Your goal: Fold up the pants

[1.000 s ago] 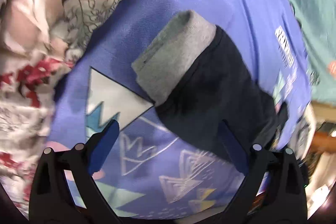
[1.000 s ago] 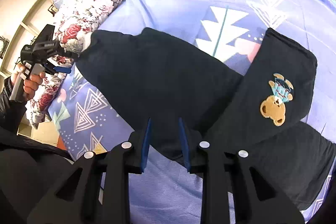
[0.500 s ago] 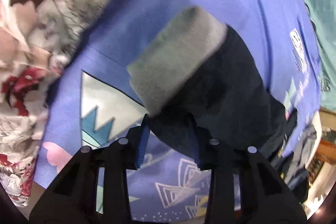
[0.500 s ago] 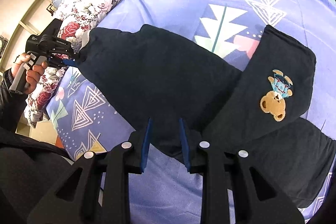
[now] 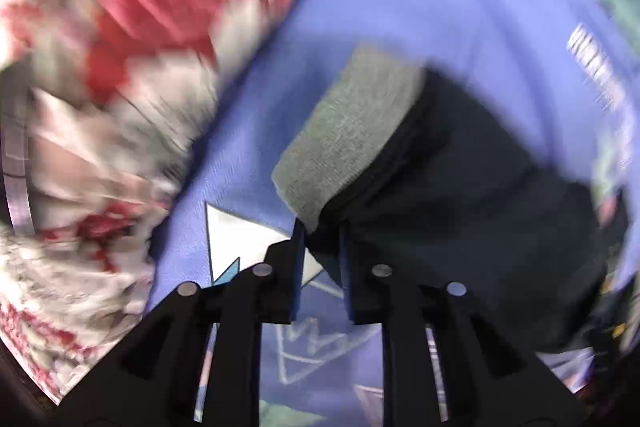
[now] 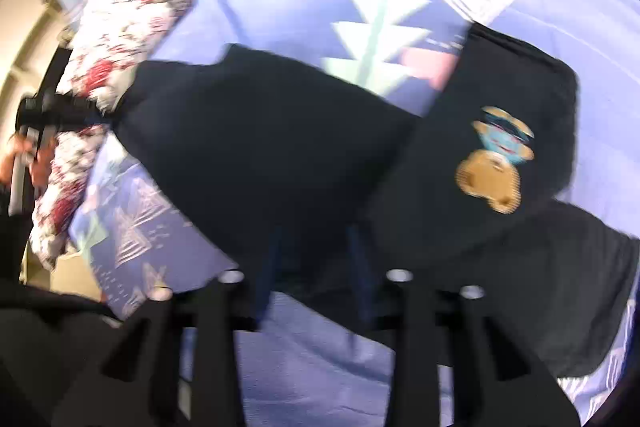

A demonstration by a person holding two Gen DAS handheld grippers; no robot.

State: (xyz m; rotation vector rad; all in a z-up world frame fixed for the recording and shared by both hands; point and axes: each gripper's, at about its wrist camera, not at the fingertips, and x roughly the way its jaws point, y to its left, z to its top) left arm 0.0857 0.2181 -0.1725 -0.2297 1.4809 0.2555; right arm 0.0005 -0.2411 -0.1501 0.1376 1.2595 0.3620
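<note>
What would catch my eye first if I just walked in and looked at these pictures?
Probably the dark navy pants spread across the purple-blue patterned bedsheet, with an embroidered tan teddy bear on the part folded over at the right. Next, the grey ribbed cuff at one leg end, where the left gripper pinches the dark cloth. The red-and-white floral quilt is bunched along the sheet's left edge.

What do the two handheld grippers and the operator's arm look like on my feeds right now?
Both the left gripper and right gripper are matte black angular frames with round silver fasteners on top and blue pads lining the inner fingers. The right wrist view shows the left gripper's black body on a pale handle, gripped by a bare hand. No cables show.
</note>
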